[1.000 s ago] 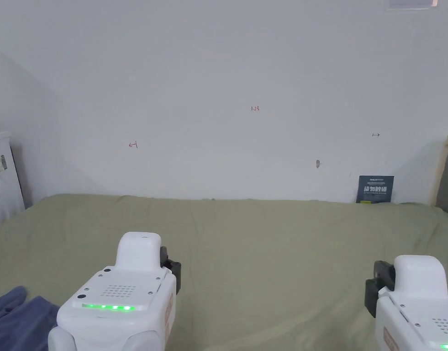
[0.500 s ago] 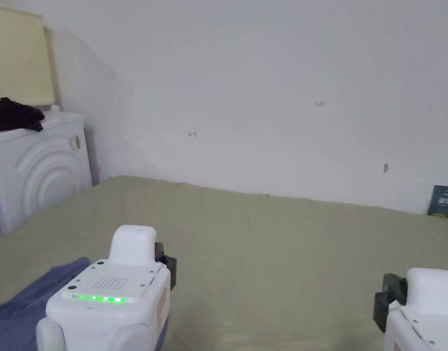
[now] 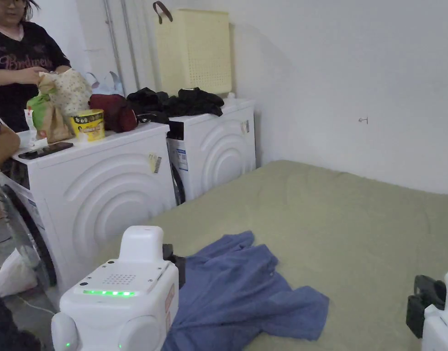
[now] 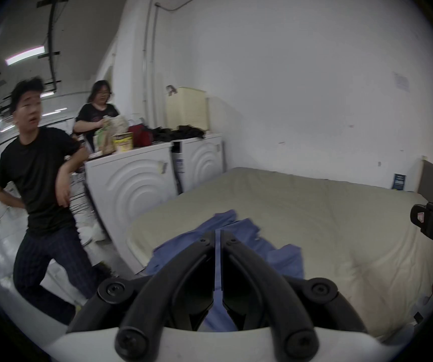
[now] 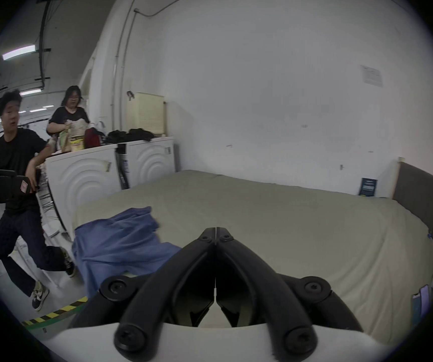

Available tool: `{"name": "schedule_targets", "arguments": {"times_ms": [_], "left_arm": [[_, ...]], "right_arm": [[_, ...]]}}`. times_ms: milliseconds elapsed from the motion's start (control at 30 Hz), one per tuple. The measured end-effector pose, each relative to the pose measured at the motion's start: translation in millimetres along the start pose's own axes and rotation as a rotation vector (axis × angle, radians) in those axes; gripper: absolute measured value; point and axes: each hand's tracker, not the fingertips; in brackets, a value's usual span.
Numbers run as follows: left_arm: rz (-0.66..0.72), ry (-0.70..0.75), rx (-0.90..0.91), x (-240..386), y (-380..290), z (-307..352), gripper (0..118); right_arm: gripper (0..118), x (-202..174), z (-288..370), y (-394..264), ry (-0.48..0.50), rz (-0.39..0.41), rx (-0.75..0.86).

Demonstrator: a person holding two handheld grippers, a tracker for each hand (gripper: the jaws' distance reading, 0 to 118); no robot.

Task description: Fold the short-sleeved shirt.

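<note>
On the bed (image 3: 355, 219), near-left corner: I see the blue shirt (image 3: 245, 292) crumpled, long axis running near-left to far-right.
Left gripper (image 4: 218, 233): jaws nearly together, empty, above shirt.
Right gripper (image 5: 215, 228): jaws together, empty.

In your head view, the left gripper (image 3: 175, 265) hides the near edge of the blue shirt (image 3: 245, 292), and its jaws are behind its body. The right gripper (image 3: 424, 304) is cut by the frame corner.
</note>
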Motion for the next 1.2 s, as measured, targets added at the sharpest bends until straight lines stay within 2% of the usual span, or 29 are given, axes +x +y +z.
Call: {"name": "schedule_targets", "arguments": {"times_ms": [200,467,633,900,1067,1100,1133,1167,1200], "left_arm": [[0.024,0.016,-0.023,-16.6,-10.0,-11.2,1],[-0.018,-0.049,-0.076,9.8,-21.0,-52.6,1],[-0.041,-0.112,-0.141,34.0,-28.2,-103.3,1],[-0.104,-0.188,-0.340,77.7,-57.8,-209.2,1],[-0.099,-0.247,-0.558,83.7,-76.4,-266.9,2],[-0.087,-0.264,-0.562,83.2,-78.2,-275.1,6],[-0.079,-0.273,-0.595,82.3,-79.7,-284.9,39],[-0.069,-0.265,-0.630,80.7,-81.0,-294.3,87],[-0.049,-0.271,-0.684,79.6,-85.0,-307.2,118]], "right_arm": [[1,-3.2,-4.3,-3.0,0.001,0.013,-0.019],[1,5.9,-12.8,-11.0,-0.034,0.013,-0.052],[1,9.5,-19.9,-23.0,-0.056,0.016,-0.091],[1,13.4,-40.3,-43.8,-0.072,-0.003,-0.164],[1,12.8,-53.9,-55.0,-0.070,0.005,-0.202],[1,13.2,-56.6,-57.9,-0.067,0.005,-0.210],[1,13.4,-59.1,-61.0,-0.064,0.007,-0.217],[1,13.1,-61.5,-64.0,-0.066,0.009,-0.226],[1,13.4,-63.9,-67.5,-0.068,0.008,-0.239]]}}
